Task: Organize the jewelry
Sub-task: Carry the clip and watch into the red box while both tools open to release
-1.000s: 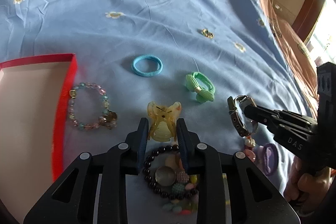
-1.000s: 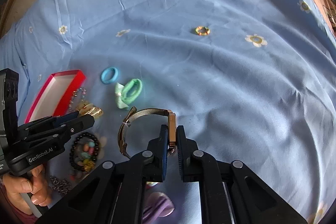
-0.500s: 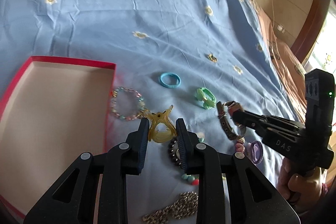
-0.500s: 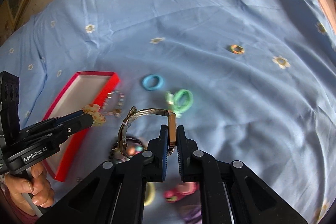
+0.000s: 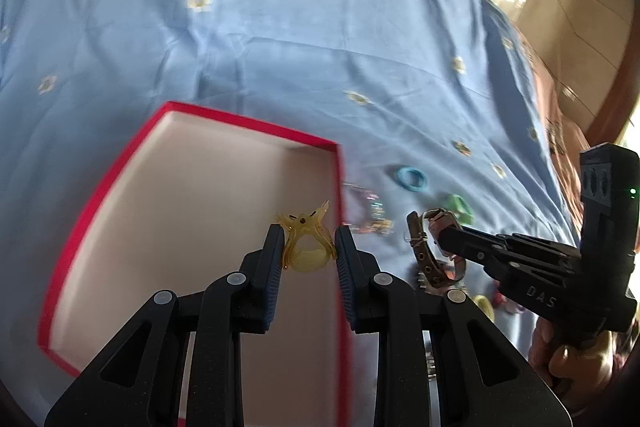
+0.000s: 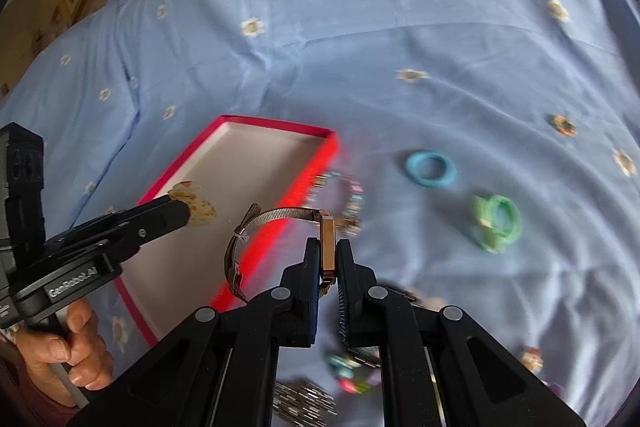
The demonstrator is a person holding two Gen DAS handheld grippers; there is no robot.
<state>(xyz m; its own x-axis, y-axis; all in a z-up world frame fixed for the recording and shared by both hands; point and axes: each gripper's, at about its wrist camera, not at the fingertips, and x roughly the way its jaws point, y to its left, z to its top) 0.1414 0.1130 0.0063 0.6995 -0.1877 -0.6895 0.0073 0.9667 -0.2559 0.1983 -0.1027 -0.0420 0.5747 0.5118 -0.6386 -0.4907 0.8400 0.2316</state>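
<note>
A: Left wrist view first. What's the left claw (image 5: 308,247) doing?
B: Clamped on a yellow translucent hair claw clip (image 5: 306,241), jaws narrow, pads pressing both its sides. It's held over the near right part of the red box (image 5: 248,125), white inside.
A: Box sits on?
B: Blue bed sheet (image 5: 280,27) with small daisy print. Right of the box, on the sheet: a pastel bead bracelet (image 5: 370,213), blurred, then a blue hair tie (image 5: 412,179), and a green hair tie (image 5: 460,207) partly behind the other tool.
A: Right claw (image 5: 438,237) in that view?
B: Comes in from the right, pinching a wristwatch (image 5: 424,251), strap hanging in a loop. A hand (image 5: 568,359) grips its handle at the lower right.
A: Right wrist view.
B: Right claw (image 6: 328,261) almost fully closed on the wristwatch (image 6: 326,243) case, mesh strap arcing left, above the sheet just right of the red box (image 6: 280,127) edge. Left claw (image 6: 188,211) enters from the left with the hair claw clip (image 6: 194,205) above the box interior. Hand (image 6: 76,347) at lower left.
A: Loose stuff?
B: Blue hair tie (image 6: 430,169) and green hair tie (image 6: 496,223) to the right, bead bracelet (image 6: 348,203) beside the box, a small ring (image 6: 564,125) far right. Near edge: a metal chain bracelet (image 6: 304,403) and blurred coloured beads (image 6: 350,373).
</note>
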